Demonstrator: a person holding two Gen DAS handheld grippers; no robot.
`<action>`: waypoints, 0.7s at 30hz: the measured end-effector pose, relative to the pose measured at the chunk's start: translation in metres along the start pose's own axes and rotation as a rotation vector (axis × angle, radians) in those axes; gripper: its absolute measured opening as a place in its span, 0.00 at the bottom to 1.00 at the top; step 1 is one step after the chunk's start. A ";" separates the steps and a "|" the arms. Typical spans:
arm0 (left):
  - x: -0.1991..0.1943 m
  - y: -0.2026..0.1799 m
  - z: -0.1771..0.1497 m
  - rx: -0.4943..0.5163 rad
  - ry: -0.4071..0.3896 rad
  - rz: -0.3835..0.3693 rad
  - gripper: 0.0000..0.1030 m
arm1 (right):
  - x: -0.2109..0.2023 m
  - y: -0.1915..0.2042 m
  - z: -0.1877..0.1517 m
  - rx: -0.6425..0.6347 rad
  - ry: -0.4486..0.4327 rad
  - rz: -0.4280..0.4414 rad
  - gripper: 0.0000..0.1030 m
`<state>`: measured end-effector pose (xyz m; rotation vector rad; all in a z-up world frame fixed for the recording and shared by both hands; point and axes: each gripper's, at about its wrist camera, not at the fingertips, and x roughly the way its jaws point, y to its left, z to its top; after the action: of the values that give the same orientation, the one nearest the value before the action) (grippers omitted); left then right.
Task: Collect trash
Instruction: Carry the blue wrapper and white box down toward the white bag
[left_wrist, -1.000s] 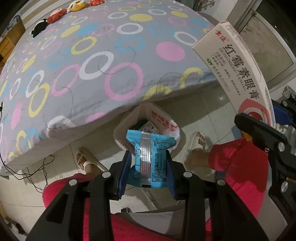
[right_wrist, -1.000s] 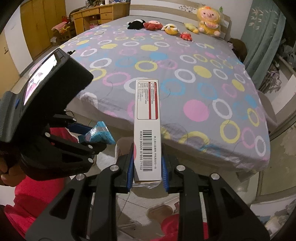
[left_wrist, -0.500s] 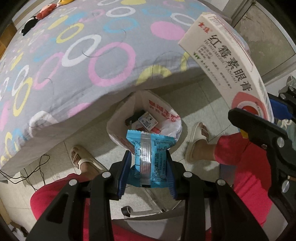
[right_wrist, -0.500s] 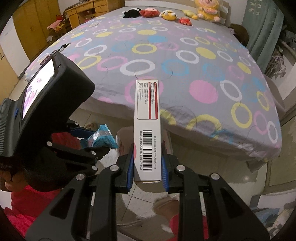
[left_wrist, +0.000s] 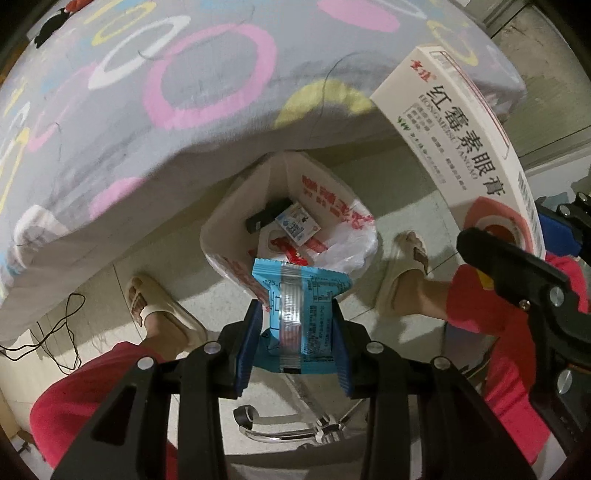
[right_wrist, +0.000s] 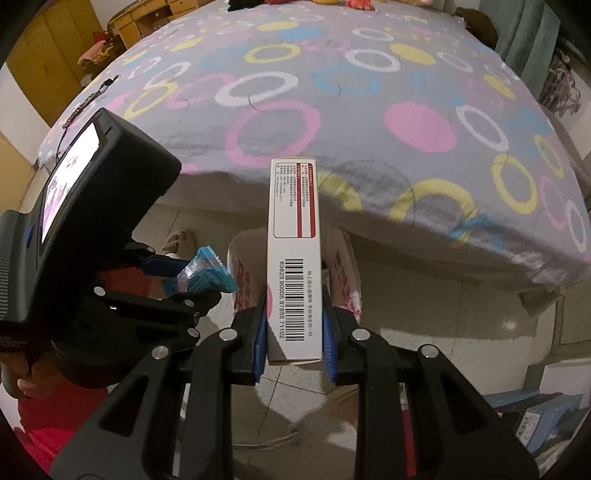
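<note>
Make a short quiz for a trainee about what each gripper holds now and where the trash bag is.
1. True or false: the left gripper is shut on a blue wrapper.
2. What does the right gripper hold? A) a bottle B) a white box C) nothing
3. Fill in: the bag stands on the floor beside the ____.

Key
1. True; the pads press both sides of the wrapper.
2. B; the box with a barcode stands upright between the pads.
3. Bed; the bag is open, with trash already inside, below both grippers.
</note>
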<state>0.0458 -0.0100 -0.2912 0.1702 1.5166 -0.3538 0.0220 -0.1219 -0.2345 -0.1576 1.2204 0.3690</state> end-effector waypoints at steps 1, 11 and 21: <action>0.004 0.001 0.000 -0.007 0.002 0.011 0.34 | 0.003 0.000 0.000 0.001 0.003 0.000 0.23; 0.045 0.003 0.012 -0.021 0.041 0.007 0.35 | 0.051 -0.012 -0.005 0.052 0.053 0.033 0.23; 0.097 0.000 0.019 -0.014 0.105 0.013 0.35 | 0.109 -0.024 -0.009 0.084 0.131 0.041 0.23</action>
<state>0.0658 -0.0275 -0.3862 0.1902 1.6208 -0.3285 0.0542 -0.1262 -0.3418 -0.0858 1.3673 0.3469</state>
